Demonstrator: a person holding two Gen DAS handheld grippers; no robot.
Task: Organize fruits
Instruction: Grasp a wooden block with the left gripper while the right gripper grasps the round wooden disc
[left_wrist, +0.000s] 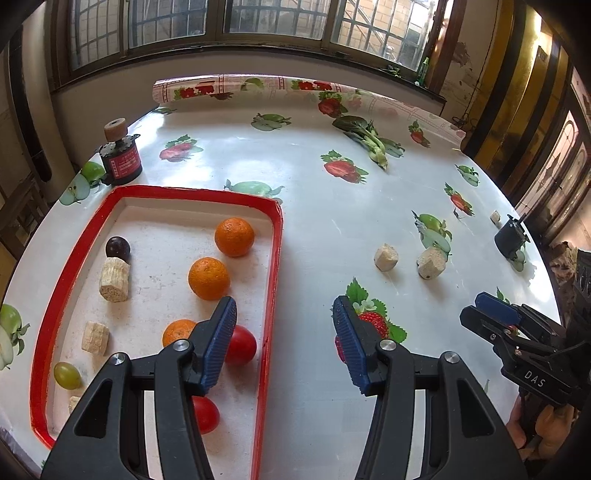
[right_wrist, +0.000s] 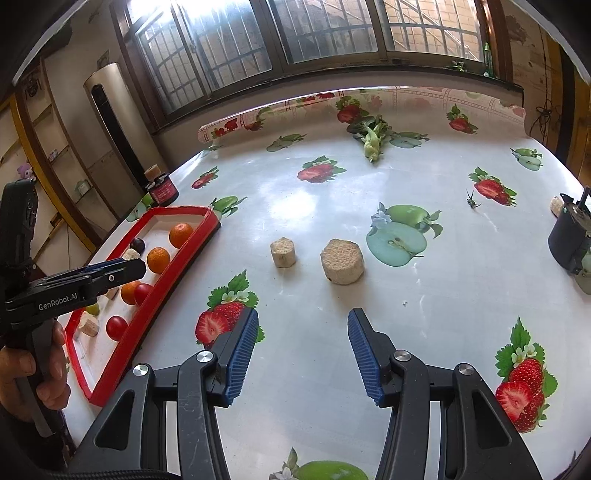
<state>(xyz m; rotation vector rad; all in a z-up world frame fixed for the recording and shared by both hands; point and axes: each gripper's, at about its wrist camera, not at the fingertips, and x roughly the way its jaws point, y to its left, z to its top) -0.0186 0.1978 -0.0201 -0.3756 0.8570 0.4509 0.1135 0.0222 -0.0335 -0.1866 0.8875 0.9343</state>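
Observation:
A red-rimmed tray (left_wrist: 275, 236) (right_wrist: 184, 258) on the table's left holds three oranges (left_wrist: 234, 236), two red tomatoes (left_wrist: 242, 345), a dark plum (left_wrist: 118, 247), a green grape (left_wrist: 67, 375) and several pale cut chunks (left_wrist: 114, 279). My left gripper (left_wrist: 284, 341) is open and empty, its left finger over the tray's right part, its right finger over the cloth. Two pale chunks (right_wrist: 283, 252) (right_wrist: 342, 261) lie on the cloth ahead of my right gripper (right_wrist: 303, 358), which is open and empty. They also show in the left wrist view (left_wrist: 386, 257) (left_wrist: 431, 262).
A leafy green vegetable (left_wrist: 369, 140) (right_wrist: 371, 140) lies at the far side. A red-labelled jar (left_wrist: 122, 160) stands behind the tray. A black motor-like object (right_wrist: 569, 236) and a small chunk (right_wrist: 556, 205) sit at the right edge. The tablecloth roll (left_wrist: 236, 86) lies along the back.

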